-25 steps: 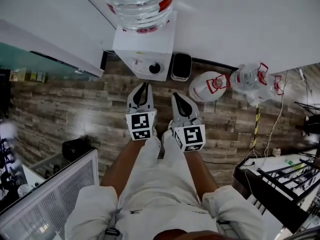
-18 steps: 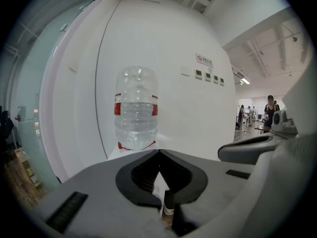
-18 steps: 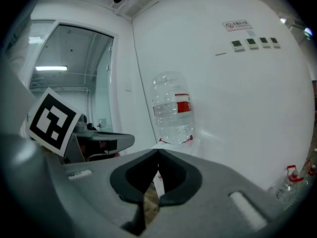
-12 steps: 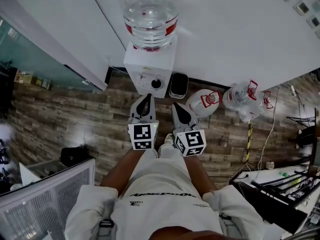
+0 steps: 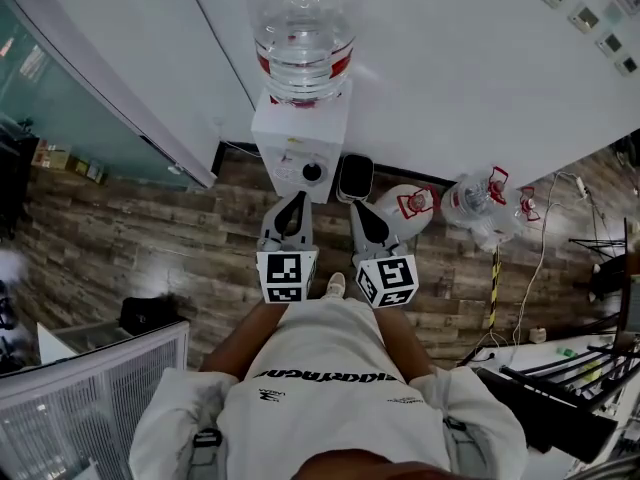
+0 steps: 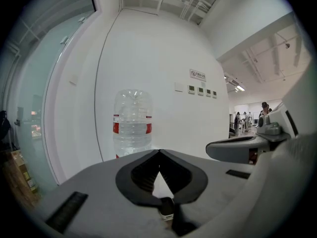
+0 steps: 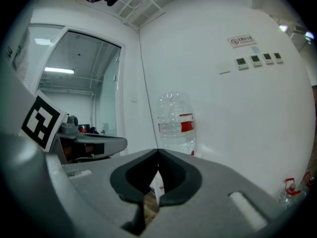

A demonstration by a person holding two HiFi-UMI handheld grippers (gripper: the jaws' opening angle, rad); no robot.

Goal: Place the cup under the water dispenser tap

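Observation:
The white water dispenser (image 5: 297, 140) stands against the wall with a clear bottle (image 5: 303, 28) on top and a dark round tap (image 5: 312, 172) on its front. No cup shows in any view. My left gripper (image 5: 296, 201) and right gripper (image 5: 358, 211) are held side by side in front of the dispenser, both pointing at it. Both are shut with nothing between the jaws. In the left gripper view the shut left gripper (image 6: 159, 151) lines up just right of the bottle (image 6: 132, 125). In the right gripper view the shut right gripper (image 7: 158, 152) sits just left of the bottle (image 7: 177, 123).
A black bin (image 5: 354, 178) stands right of the dispenser. Two empty water bottles (image 5: 410, 208) (image 5: 478, 204) lie on the wooden floor further right. A glass wall runs along the left, a white grille (image 5: 90, 398) is at lower left, and a cluttered table (image 5: 560, 388) at lower right.
Both grippers have risen together, staying side by side and shut. The head view has tilted up, so more of the wall and the bottle shows.

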